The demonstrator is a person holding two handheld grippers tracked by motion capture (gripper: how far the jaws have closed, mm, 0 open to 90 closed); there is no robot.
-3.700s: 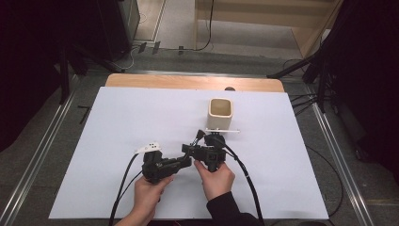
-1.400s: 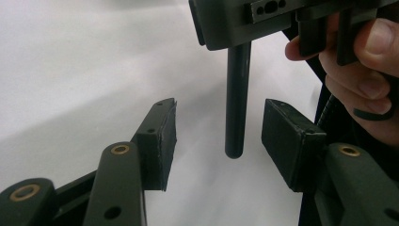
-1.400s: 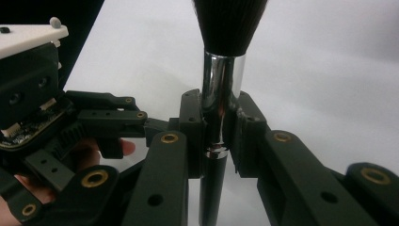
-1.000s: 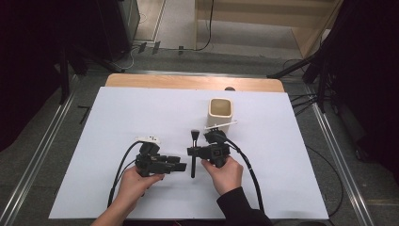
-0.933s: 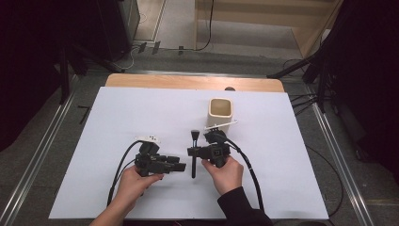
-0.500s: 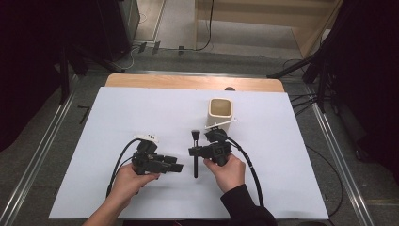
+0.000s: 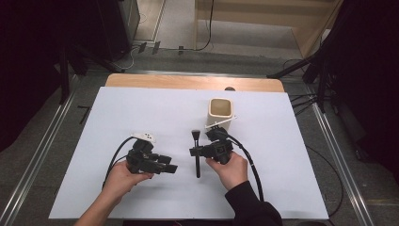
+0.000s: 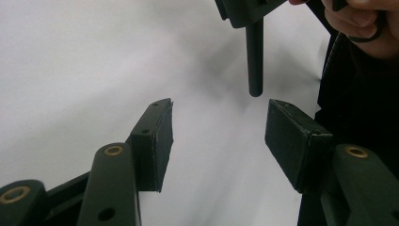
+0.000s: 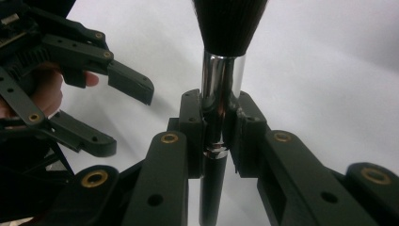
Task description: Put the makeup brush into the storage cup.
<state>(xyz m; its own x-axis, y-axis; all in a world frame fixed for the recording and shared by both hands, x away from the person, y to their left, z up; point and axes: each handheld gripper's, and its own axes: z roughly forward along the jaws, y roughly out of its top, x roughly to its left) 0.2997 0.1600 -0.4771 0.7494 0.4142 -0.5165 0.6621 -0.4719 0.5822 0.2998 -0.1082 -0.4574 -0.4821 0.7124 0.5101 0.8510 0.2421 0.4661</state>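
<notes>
Two tongs sit just in front of the cream cup (image 7: 220, 113) on the white worktop (image 7: 141, 108): the right tongs (image 7: 194, 151) are clamped on a makeup brush (image 7: 196, 155). The left tongs (image 7: 172, 165), jaws apart and just opening with nothing between them, lie left of the brush; broad bare worktop lies left of the cup.

Even overhead light; white table (image 7: 141, 108) bright, surroundings dark. Soft shadows under jaws. Glare on brush (image 9: 221, 84) ferrule; near jaws slightly blurred.

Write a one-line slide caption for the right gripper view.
Right gripper clamps a makeup brush at its silver ferrule, while the left gripper waits open beside it.
</notes>
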